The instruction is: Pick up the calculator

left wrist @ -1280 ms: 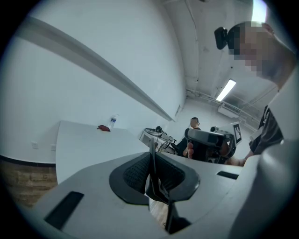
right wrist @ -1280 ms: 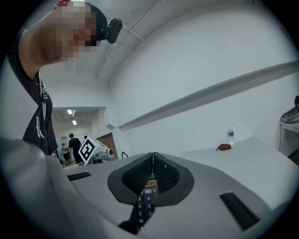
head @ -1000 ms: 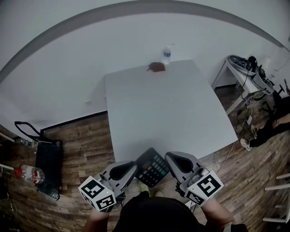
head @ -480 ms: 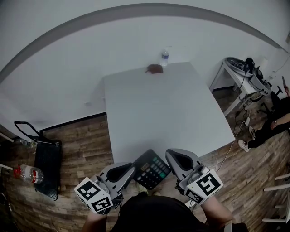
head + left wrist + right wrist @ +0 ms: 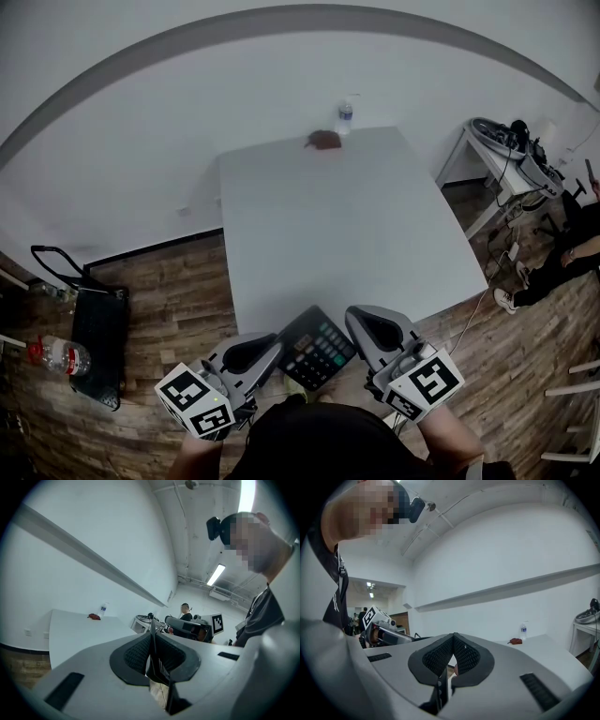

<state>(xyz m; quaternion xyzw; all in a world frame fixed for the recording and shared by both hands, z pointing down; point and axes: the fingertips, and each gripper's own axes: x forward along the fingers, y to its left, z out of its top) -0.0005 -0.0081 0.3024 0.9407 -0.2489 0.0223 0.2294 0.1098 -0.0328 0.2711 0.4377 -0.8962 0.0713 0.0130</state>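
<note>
The black calculator (image 5: 317, 345) with pale keys hangs in the air just off the near edge of the white table (image 5: 328, 216), keys up and slightly tilted. My left gripper (image 5: 277, 345) is shut on its left side. In the left gripper view the calculator (image 5: 157, 667) shows edge-on as a thin dark slab between the ribbed pads (image 5: 137, 654). My right gripper (image 5: 354, 326) is shut on its right side, and in the right gripper view the calculator (image 5: 440, 686) is a dark strip low between the jaws.
A water bottle (image 5: 345, 114) and a small brown object (image 5: 324, 140) sit at the table's far edge. A black cart (image 5: 98, 337) and a bottle (image 5: 58, 356) are on the wooden floor at left. A side table with gear (image 5: 506, 141) and a seated person (image 5: 562, 258) are at right.
The calculator and both grippers stay almost where they were. Only the head view has shifted slightly.
</note>
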